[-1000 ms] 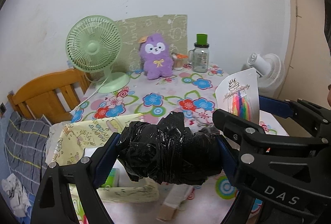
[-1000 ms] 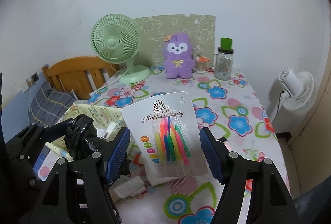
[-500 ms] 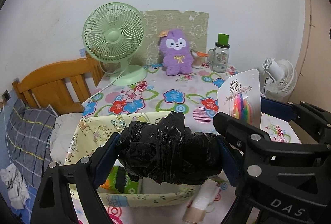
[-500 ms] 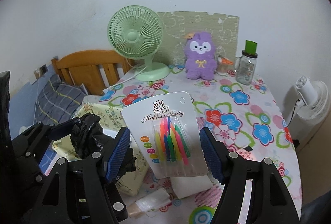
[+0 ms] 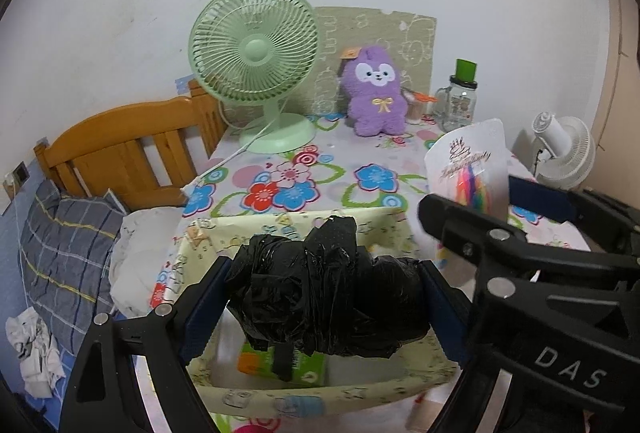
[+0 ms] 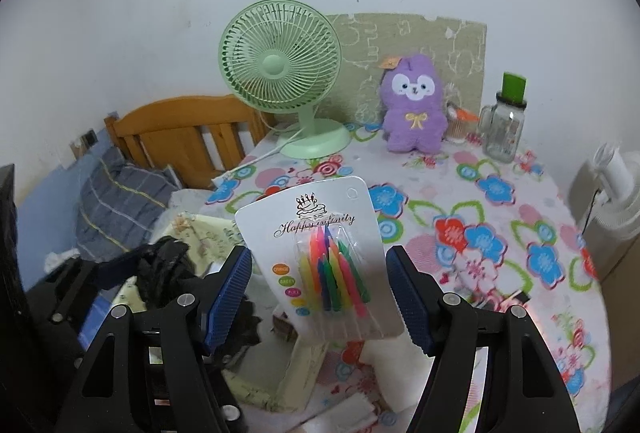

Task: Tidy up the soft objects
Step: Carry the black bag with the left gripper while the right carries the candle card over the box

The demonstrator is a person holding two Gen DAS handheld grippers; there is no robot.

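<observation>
My left gripper [image 5: 324, 297] is shut on a crumpled black plastic bag [image 5: 328, 293] and holds it above a pale yellow fabric storage box [image 5: 288, 233] at the table's near left corner. The bag [image 6: 164, 269] and the box [image 6: 200, 233] also show at the left of the right wrist view. My right gripper [image 6: 320, 297] is shut on a white card pack of coloured birthday candles [image 6: 320, 257], held upright just right of the box. The pack [image 5: 468, 169] shows in the left wrist view too. A green carton [image 5: 280, 365] lies inside the box.
A floral tablecloth [image 6: 480, 233] covers the table. At the back stand a green desk fan [image 5: 260, 65], a purple plush toy [image 5: 376, 93] and a glass jar with a green lid [image 5: 460, 101]. A wooden headboard [image 5: 120, 161] and bedding are at left, a white fan [image 5: 564, 153] at right.
Both grippers moved left with their loads. The black bag now hangs over the open yellow box, and the candle pack stands next to the box.
</observation>
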